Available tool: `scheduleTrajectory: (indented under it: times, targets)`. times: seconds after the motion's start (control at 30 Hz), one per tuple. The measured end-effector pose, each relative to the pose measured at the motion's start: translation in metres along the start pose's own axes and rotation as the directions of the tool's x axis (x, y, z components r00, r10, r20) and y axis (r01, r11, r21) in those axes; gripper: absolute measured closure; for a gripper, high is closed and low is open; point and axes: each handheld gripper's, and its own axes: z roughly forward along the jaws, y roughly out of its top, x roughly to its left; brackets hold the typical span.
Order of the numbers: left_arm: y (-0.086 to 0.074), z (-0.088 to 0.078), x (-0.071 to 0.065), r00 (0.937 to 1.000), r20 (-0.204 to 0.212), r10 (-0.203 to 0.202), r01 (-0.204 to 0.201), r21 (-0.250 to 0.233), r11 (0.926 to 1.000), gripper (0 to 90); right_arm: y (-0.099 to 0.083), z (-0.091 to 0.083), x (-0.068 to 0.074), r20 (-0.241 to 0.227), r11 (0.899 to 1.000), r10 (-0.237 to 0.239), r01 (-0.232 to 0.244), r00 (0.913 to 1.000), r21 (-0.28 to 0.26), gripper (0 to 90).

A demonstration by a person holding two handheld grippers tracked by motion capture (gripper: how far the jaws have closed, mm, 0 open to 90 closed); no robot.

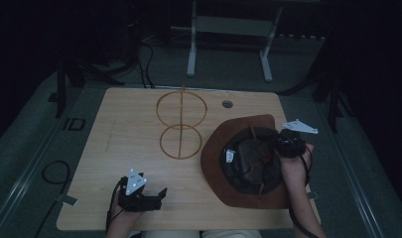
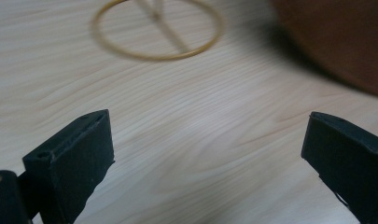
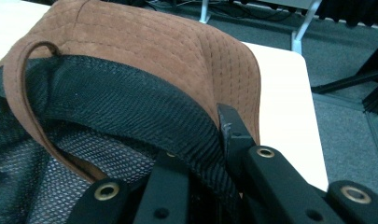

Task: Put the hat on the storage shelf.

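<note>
Hat work, dim overhead shot: brown suede wide-brimmed hat with black mesh lining point(image 1: 248, 158) lay upside down on the right half of the light wooden tabletop point(image 1: 119, 148), brim spilling toward the near right edge, a thin brown leather chin cord looped across its open crown. Right gripper point(image 1: 288, 145) sat at the hat's right side with the person's hand wrapped around it, cable trailing down the forearm, grey three-cornered plate sticking out above the far right brim. In the right gripper view its fingers point(image 3: 233, 135) were pressed nearly together, pinching the hat's edge where black mesh sweatband met suede brim; one finger lay inside against the mesh, the other outside against the suede. Brim there was lifted and curled upward, rest of hat appeared to be resting on the tabletop. Left gripper point(image 1: 156, 198) was at the near left, well apart from the hat, pointing right; its fingers point(image 2: 74, 154) were spread wide with nothing between them, bare wood grain below. Thin orange wire frame of two rings joined by a straight rod point(image 1: 181, 124) lay flat at the tabletop's middle, just left of the hat's brim, touching neither gripper. Small round grey grommet point(image 1: 227, 104) sat near the far edge.
</note>
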Motion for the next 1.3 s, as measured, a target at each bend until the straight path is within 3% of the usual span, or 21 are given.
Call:
scheduleTrajectory:
  times: [0.07,0.17,0.33,0.4,0.47,0.5,0.57,0.7,0.87,0.97,1.1,1.23,1.3]
  targets:
    - [0.004,0.001,-0.004,0.9999,0.011,0.008,-0.008,0.001,1.0000,2.8,-0.001,-0.001,-0.001,0.001,1.000,-0.001,0.001,1.0000,0.002,83.6]
    - [0.027,0.006,-0.021,0.9971,0.068,0.034,-0.034,-0.011,0.9994,2.8,-0.005,-0.005,-0.004,0.003,1.000,0.005,-0.005,1.0000,0.001,83.6]
    - [0.045,0.013,-0.032,0.9933,0.102,0.053,-0.052,-0.018,0.9985,2.8,-0.007,-0.008,-0.004,0.000,1.000,0.012,-0.012,0.9999,-0.003,83.6]
    - [0.058,0.020,-0.040,0.9888,0.131,0.072,-0.069,-0.027,0.9972,2.8,-0.008,-0.009,-0.003,-0.004,1.000,0.013,-0.013,0.9999,-0.005,83.5]
    - [0.062,0.022,-0.042,0.9881,0.132,0.078,-0.075,-0.029,0.9968,3.1,-0.008,-0.010,-0.002,0.000,1.000,0.009,-0.009,1.0000,-0.003,83.6]
    - [0.069,0.025,-0.046,0.9837,0.155,0.090,-0.085,-0.038,0.9956,4.7,-0.008,-0.010,-0.002,-0.001,1.000,0.011,-0.011,0.9999,-0.004,83.6]
    - [0.073,0.027,-0.048,0.9837,0.153,0.095,-0.090,-0.040,0.9951,4.7,-0.008,-0.009,-0.002,-0.002,1.000,0.008,-0.008,1.0000,-0.002,83.5]
    - [0.095,0.039,-0.059,0.9763,0.184,0.114,-0.105,-0.060,0.9927,4.7,-0.009,-0.008,0.001,-0.008,1.000,0.004,-0.004,1.0000,-0.002,83.5]
    - [0.120,0.052,-0.074,0.9760,0.178,0.126,-0.114,-0.076,0.9906,6.4,-0.010,-0.007,0.002,-0.011,1.000,0.005,-0.005,0.9999,0.002,83.5]
    - [0.134,0.061,-0.084,0.9739,0.156,0.165,-0.153,-0.085,0.9845,7.7,-0.009,-0.008,0.003,-0.014,1.000,-0.001,0.001,0.9999,0.000,83.5]
    - [0.149,0.076,-0.093,0.9712,0.177,0.159,-0.149,-0.072,0.9862,7.9,-0.007,-0.010,0.004,-0.020,1.000,-0.009,0.009,0.9997,-0.003,83.5]
    - [0.159,0.091,-0.104,0.9767,0.120,0.178,-0.175,-0.038,0.9839,11.5,-0.006,-0.011,0.005,-0.031,1.000,0.004,-0.005,0.9995,-0.011,83.4]
    - [0.159,0.091,-0.104,0.9767,0.120,0.178,-0.175,-0.038,0.9839,13.7,-0.006,-0.011,0.005,-0.031,1.000,0.005,-0.005,0.9995,-0.011,83.4]
